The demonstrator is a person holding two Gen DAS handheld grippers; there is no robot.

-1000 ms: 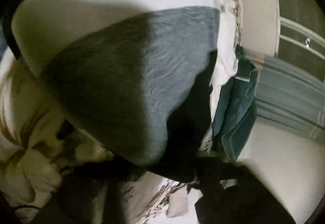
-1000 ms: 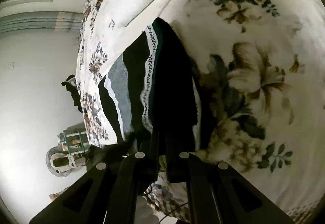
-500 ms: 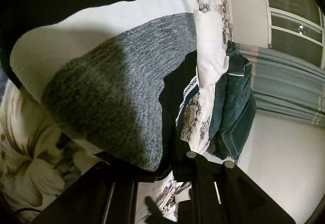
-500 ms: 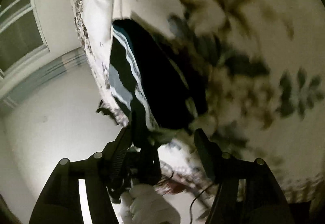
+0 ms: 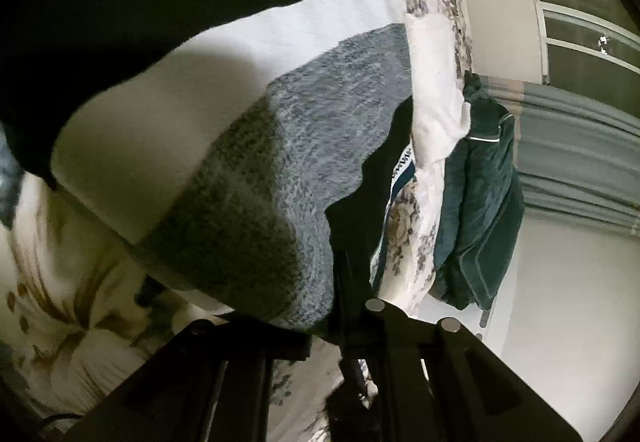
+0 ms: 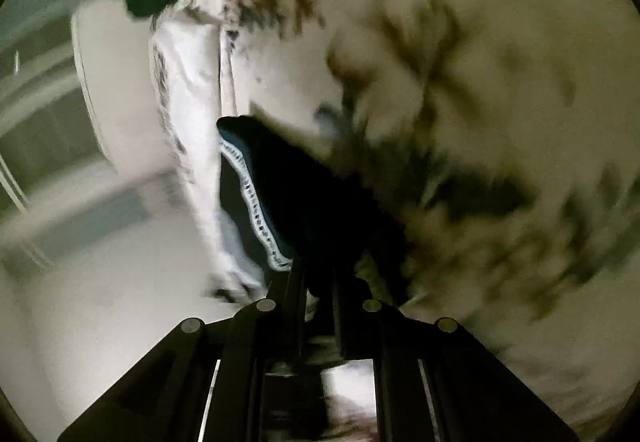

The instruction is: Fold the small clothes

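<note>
A small knitted garment (image 5: 280, 161) with black, white and grey bands fills the left wrist view, draped over my left gripper (image 5: 348, 282), which is shut on its grey and black edge. In the blurred right wrist view the same garment (image 6: 304, 193) shows as a dark fold with a white zigzag trim lying on the floral bedsheet (image 6: 480, 61). My right gripper (image 6: 320, 274) has its jaws closing, with the near black edge of that fold pinched between the fingers.
The floral bedsheet (image 5: 60, 302) covers a bed whose edge drops off beside the garment. A dark green garment (image 5: 476, 213) hangs over that edge. Beyond it are pale floor (image 5: 560, 282) and a window (image 5: 580, 21).
My right gripper opened wide, sank and rolled toward the bed edge, then came together again on the garment's dark fold. My left gripper kept its grip and barely shifted.
</note>
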